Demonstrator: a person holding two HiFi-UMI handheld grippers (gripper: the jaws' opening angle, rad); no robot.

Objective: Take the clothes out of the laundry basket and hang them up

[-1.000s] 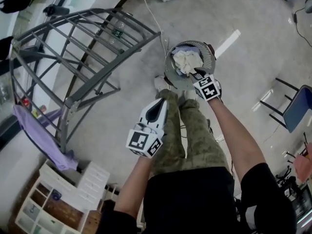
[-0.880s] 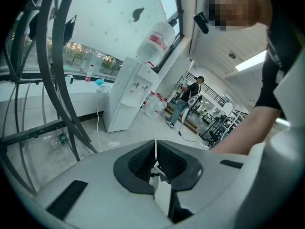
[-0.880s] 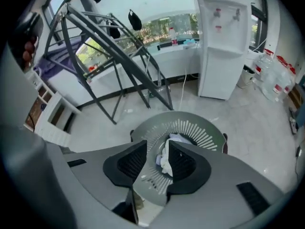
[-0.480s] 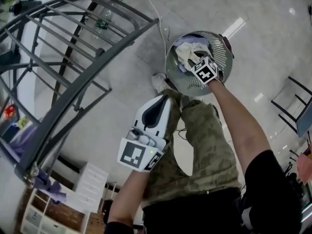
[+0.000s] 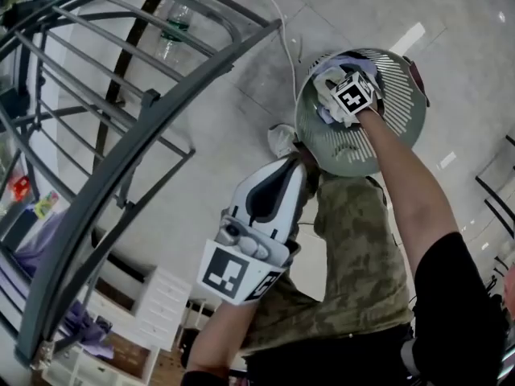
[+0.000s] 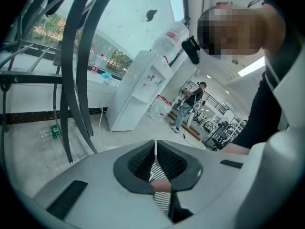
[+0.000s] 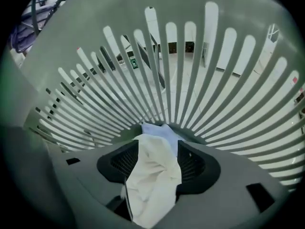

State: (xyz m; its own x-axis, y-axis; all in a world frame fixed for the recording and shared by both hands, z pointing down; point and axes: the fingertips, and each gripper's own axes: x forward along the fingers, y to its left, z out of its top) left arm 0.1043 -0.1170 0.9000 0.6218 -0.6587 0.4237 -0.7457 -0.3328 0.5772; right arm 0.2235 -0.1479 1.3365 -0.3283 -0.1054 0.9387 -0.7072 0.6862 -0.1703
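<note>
Now right gripper (image 7: 158, 147), just opened wide, straddles white cloth (image 7: 152, 185), perhaps touching.

Matt, smooth grey-green plastic in the slatted laundry basket (image 5: 364, 149); soft, creased cream cloth (image 7: 155, 185); dull-coated grey metal tubing on the drying rack (image 5: 209, 59); glossy, reflective pale floor (image 5: 241, 123)

One laundry basket (image 5: 355, 156), one drying rack (image 5: 185, 79)

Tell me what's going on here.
A person is unloading a laundry basket. The right gripper is down inside it. Its jaws have just been opening wide, with a cream cloth between them, not yet pinched. The left gripper, jaws shut and empty, hangs beside the grey drying rack.
</note>
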